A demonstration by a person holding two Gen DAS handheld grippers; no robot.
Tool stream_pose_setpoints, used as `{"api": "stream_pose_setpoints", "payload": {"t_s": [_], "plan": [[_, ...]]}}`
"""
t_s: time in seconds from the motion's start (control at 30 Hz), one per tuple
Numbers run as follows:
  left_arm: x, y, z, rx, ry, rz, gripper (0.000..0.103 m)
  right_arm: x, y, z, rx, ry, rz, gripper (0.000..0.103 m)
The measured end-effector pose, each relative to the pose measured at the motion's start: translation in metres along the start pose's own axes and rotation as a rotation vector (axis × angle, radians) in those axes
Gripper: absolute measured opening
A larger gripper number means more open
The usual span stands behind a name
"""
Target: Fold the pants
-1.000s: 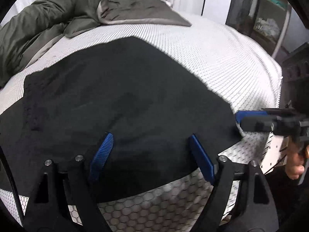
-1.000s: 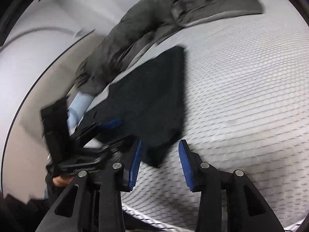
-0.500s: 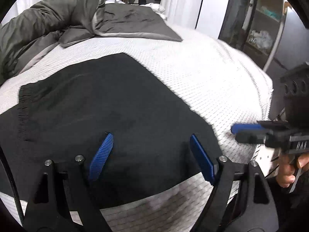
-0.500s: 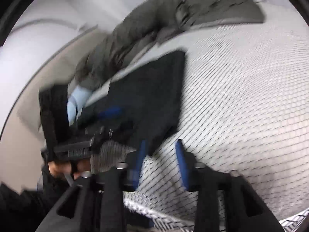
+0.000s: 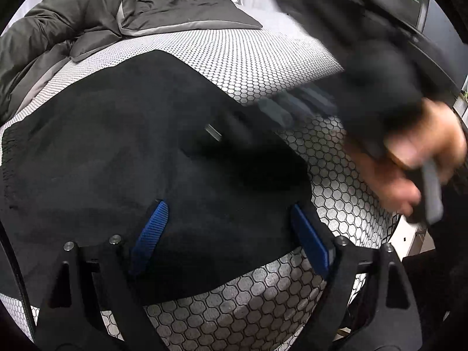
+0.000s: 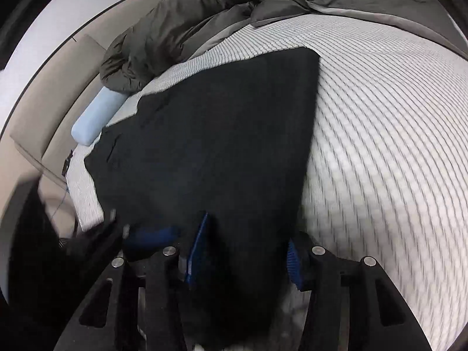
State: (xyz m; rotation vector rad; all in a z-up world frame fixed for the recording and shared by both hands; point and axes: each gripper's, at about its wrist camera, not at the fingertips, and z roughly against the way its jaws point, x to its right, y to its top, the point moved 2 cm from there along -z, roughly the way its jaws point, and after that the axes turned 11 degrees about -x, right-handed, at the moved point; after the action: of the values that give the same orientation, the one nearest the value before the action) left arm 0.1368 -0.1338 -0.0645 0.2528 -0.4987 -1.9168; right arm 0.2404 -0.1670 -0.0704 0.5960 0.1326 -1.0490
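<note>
Black pants (image 5: pixel 122 152) lie flat on the white honeycomb bed cover (image 5: pixel 263 67). My left gripper (image 5: pixel 231 231) hovers over their near hem, jaws wide and opening, pads clear of the cloth. In the left wrist view my right gripper (image 5: pixel 280 111) sweeps in as a blur from the upper right, held by a hand (image 5: pixel 409 161). In the right wrist view my right gripper (image 6: pixel 245 253) is over the near end of the pants (image 6: pixel 222 134), jaws opening, cloth under and between the fingers but not pinched. One blue pad of the left gripper (image 6: pixel 152 234) shows at the lower left.
A rumpled olive-grey duvet (image 5: pixel 58 35) is piled at the far side of the bed. A pale blue bolster (image 6: pixel 96 117) lies by the beige headboard (image 6: pixel 44 111). The mattress edge drops off just below the grippers. A dark cabinet (image 5: pixel 438 14) stands at the right.
The right gripper has swung from the bed's edge inward over the pants, and its jaws have widened. The left gripper has shifted along the near hem.
</note>
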Motion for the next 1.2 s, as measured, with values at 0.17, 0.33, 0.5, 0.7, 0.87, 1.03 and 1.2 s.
{"api": "stream_pose_setpoints", "payload": {"t_s": [0.17, 0.33, 0.5, 0.7, 0.87, 1.03, 1.2], "plan": [[-0.005, 0.0, -0.003, -0.019, -0.025, 0.002, 0.084, 0.024, 0.063, -0.015, 0.006, -0.006, -0.007, 0.024], [-0.007, -0.001, -0.006, -0.018, -0.047, -0.026, 0.084, 0.043, 0.137, -0.037, 0.017, -0.043, -0.017, 0.023], [-0.012, -0.005, -0.001, 0.014, -0.079, -0.043, 0.086, 0.056, 0.178, -0.037, 0.032, -0.114, -0.036, 0.03], [-0.039, -0.006, 0.037, 0.115, -0.146, 0.02, 0.086, 0.045, 0.127, 0.028, 0.13, -0.154, -0.093, 0.065], [-0.097, -0.012, 0.078, 0.233, -0.077, 0.143, 0.086, 0.034, 0.029, 0.053, 0.17, -0.069, -0.196, 0.072], [-0.18, -0.029, 0.094, 0.262, 0.018, 0.357, 0.086, 0.005, -0.022, 0.017, 0.173, -0.04, -0.21, 0.072], [-0.245, -0.054, 0.099, 0.258, 0.076, 0.516, 0.086, -0.01, -0.002, -0.006, 0.188, -0.035, -0.143, 0.044]]}}
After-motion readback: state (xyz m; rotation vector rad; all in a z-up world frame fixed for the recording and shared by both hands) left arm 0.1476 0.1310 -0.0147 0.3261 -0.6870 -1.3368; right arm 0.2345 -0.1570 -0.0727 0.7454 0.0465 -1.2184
